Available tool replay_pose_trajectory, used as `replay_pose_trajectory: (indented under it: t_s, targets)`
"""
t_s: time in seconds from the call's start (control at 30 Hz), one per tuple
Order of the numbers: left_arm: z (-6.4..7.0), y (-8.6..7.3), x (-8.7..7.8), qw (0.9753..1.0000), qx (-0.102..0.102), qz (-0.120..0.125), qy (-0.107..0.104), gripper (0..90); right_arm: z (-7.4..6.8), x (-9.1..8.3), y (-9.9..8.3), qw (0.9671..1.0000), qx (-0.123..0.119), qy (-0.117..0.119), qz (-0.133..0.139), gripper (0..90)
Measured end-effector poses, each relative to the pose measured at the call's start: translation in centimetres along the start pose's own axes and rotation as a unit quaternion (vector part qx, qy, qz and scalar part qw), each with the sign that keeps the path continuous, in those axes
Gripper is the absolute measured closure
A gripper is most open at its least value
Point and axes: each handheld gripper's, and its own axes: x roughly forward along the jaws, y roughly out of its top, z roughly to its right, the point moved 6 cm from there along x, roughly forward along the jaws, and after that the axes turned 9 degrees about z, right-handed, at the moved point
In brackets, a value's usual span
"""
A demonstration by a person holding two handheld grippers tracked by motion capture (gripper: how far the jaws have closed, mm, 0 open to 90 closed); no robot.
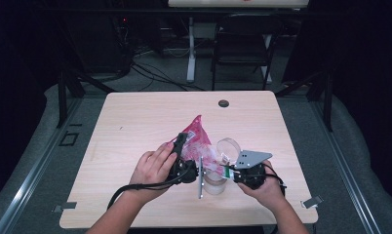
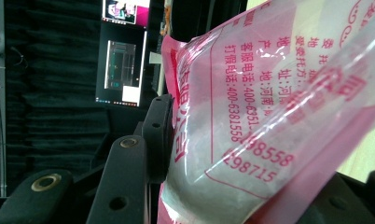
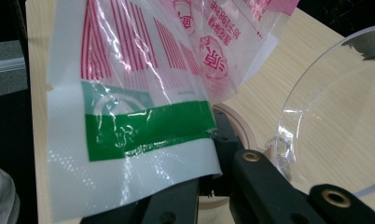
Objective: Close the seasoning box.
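Plastic bag [image 1: 196, 136], pink and soft, sits at the middle of the high view. Left gripper [image 1: 180, 142] pinches its pink side; right gripper [image 1: 226, 171] pinches its green edge [image 3: 143, 126]. It looks light, floppy and slippery. Hold the edges tight above the clear jar [image 1: 214, 181].

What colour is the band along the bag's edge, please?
Green, on the plastic bag; clearest in the right gripper view.

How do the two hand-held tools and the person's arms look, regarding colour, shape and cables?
Both tools are black. The left tool has long, flat black jaws with round brass-coloured screw holes, and a black cable trailing toward the person. The right tool carries a grey three-cornered plate with small holes. The forearms are bare; no sleeves are visible.
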Motion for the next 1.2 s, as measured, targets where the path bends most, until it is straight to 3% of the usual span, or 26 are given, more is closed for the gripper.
replay_pose_trajectory:
  t_s: [0.57,1.2]
  targets:
    - [0.19,-0.31,0.07,1.0,-0.005,-0.002,-0.004,61.5,-0.01,0.06,0.0,1.0,-0.001,-0.002,0.001,90.0]
    - [0.71,-0.97,0.14,0.9995,-0.027,-0.008,-0.016,61.6,-0.13,0.05,0.15,1.0,-0.005,-0.003,0.001,90.0]
